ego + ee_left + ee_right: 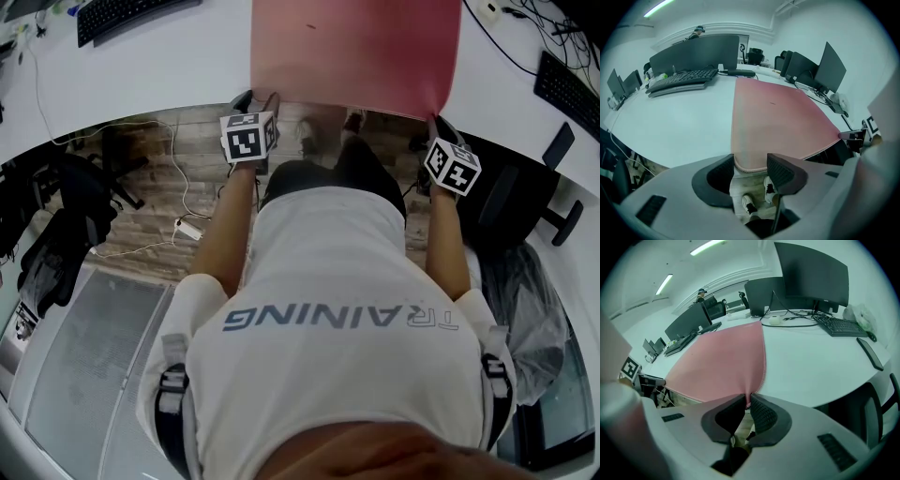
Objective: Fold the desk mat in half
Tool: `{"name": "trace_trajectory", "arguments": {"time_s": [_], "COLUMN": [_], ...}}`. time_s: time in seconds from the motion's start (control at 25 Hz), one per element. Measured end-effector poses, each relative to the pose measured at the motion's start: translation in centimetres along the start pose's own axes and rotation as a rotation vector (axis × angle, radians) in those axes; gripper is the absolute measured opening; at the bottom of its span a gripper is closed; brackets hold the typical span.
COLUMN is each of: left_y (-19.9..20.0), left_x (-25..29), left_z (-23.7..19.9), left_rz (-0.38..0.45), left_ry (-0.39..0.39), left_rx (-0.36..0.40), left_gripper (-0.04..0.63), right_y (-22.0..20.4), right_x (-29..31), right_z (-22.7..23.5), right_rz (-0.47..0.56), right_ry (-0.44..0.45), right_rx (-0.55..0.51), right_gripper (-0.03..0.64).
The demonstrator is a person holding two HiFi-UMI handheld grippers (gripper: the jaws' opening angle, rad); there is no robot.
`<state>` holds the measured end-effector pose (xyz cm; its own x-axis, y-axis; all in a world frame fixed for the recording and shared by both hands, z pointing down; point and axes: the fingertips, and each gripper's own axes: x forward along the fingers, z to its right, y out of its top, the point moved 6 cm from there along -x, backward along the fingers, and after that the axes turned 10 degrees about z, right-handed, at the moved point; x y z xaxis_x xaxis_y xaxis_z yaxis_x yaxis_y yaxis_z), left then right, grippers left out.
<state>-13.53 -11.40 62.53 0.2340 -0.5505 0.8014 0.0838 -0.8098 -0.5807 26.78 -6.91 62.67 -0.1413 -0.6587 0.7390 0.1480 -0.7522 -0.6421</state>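
One pink desk mat [356,47], two grippers and two keyboards make up what matters here.

At the far left, one keyboard [131,14] sits well apart from the mat. A broad stretch of bare white desk [169,66] lies between them, so there is open room on that side.

The left gripper [255,101] is at the mat's near left corner. Its fingers stand apart, and the rounded corner [751,161] lies in the gap between them, not pinched.

The mat lies flat on the desk in front of the person. Its near edge pokes out past the desk's curved near rim, over the wood floor [141,187]. Two shoes [749,204] show below that corner.

The right gripper [436,122] is at the near right corner of the mat. Its fingers are closed tight on the corner, and the mat [722,357] puckers into a crease where they bite.

To the right of the mat there is bare desk again. Beyond it, near the right rim, are the second keyboard [567,89] and one dark flat slab [558,145]. A tangle of cables lies at the far right. One office chair [525,206] stands just beside the right gripper, below the desk edge.
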Motion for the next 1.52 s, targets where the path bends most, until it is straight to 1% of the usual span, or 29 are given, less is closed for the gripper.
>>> {"name": "trace_trajectory", "arguments": {"time_s": [0.2,0.36,0.44,0.64,0.84,1.0,1.24,1.52], "left_y": [0.2,0.3,0.5,2.3,5.8,8.6,12.0,14.9], "left_x": [0.0,-0.1,-0.4,-2.0,-3.3,-3.9,-3.7,-2.4], "left_z": [0.4,0.8,0.9,1.2,1.7,1.8,2.7,3.1], "left_rz": [-0.009,0.0,0.017,0.107,0.205,0.256,0.295,0.327], "left_ry": [-0.001,-0.044,-0.062,-0.103,-0.111,-0.11,-0.071,-0.005], "left_rx": [-0.024,-0.076,-0.081,-0.08,-0.057,-0.046,-0.036,-0.068], "left_gripper": [0.188,0.098,0.083,0.078,0.072,0.072,0.066,0.066], "right_y": [0.2,0.6,1.2,3.9,7.4,9.7,12.8,16.2], "right_x": [-0.2,-0.6,-1.0,-2.1,-2.4,-2.4,-1.2,1.0], "right_z": [0.2,0.0,-0.3,-0.9,-1.3,-1.4,-1.0,-0.4], "right_rz": [0.015,0.053,0.082,0.17,0.25,0.286,0.307,0.316], "right_ry": [0.003,0.002,0.012,0.045,0.075,0.105,0.174,0.259], "right_rx": [0.026,0.036,0.042,0.008,-0.019,-0.02,-0.018,-0.009], "right_gripper": [0.051,0.049,0.048,0.049,0.048,0.049,0.049,0.049]}}
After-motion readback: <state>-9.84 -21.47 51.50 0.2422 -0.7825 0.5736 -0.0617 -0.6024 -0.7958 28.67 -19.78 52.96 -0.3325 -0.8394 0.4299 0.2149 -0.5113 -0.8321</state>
